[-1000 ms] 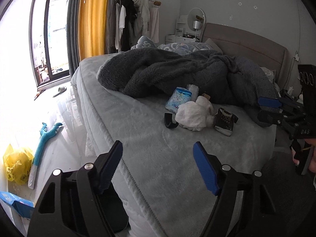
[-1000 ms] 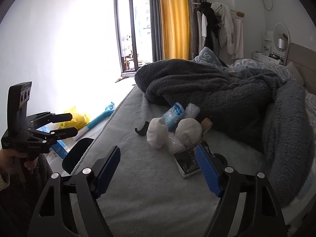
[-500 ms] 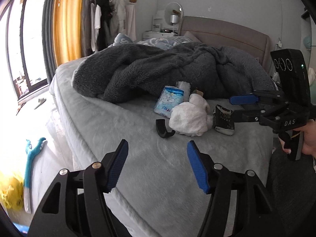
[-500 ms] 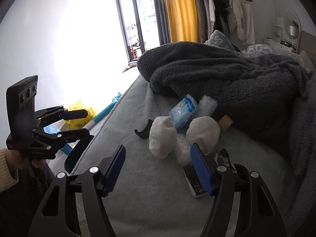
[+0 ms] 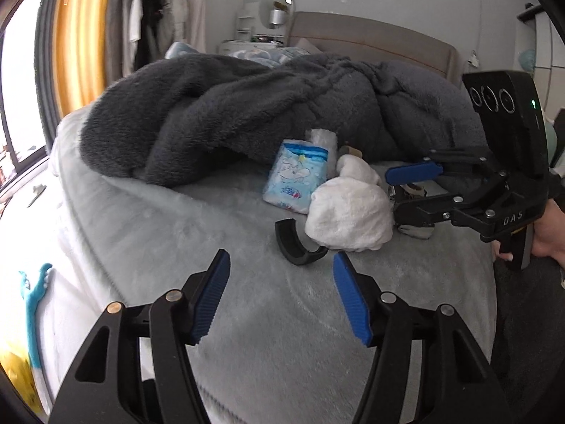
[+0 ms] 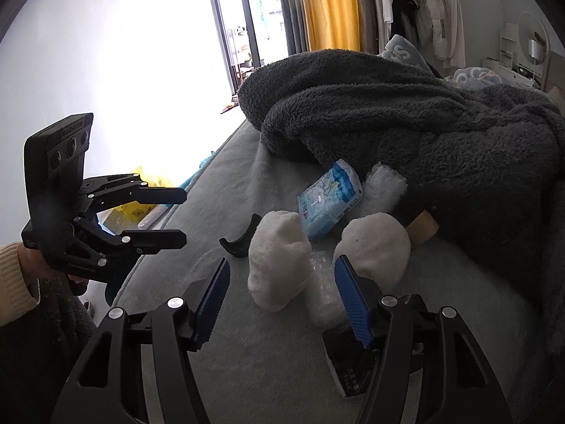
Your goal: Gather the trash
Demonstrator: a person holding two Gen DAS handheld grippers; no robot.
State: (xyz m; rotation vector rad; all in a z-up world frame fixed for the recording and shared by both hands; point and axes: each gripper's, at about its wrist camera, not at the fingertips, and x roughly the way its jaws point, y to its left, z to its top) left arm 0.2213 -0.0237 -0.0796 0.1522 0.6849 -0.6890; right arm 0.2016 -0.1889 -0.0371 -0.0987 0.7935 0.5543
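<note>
- Just ahead of the left gripper [image 5: 281,295], a small heap of trash lies on the grey bed [image 5: 247,318], against the edge of a dark fleece blanket [image 5: 226,113].
- Nearest the left gripper is a curved black plastic piece [image 5: 295,245], a little beyond the fingertips and not between them; the jaws stand apart with nothing in the gap.
- Behind that piece sits a white crumpled wad [image 5: 349,215], touching it, with a blue-and-white tissue pack [image 5: 298,180] leaning just behind on the left.
- From the right, the right gripper [image 5: 402,190] reaches in beside the wad, over a dark box that it mostly hides.
- Seen from the right wrist view, the right gripper [image 6: 282,295] has its jaws closing, with a white wad [image 6: 277,265] and some clear bubble wrap [image 6: 323,282] ahead between the blue pads, which do not press on them.
- A second white wad [image 6: 376,247] sits beyond the right-hand pad, and the dark box [image 6: 348,360] lies beneath that finger.
- Neither gripper grasps anything.
</note>
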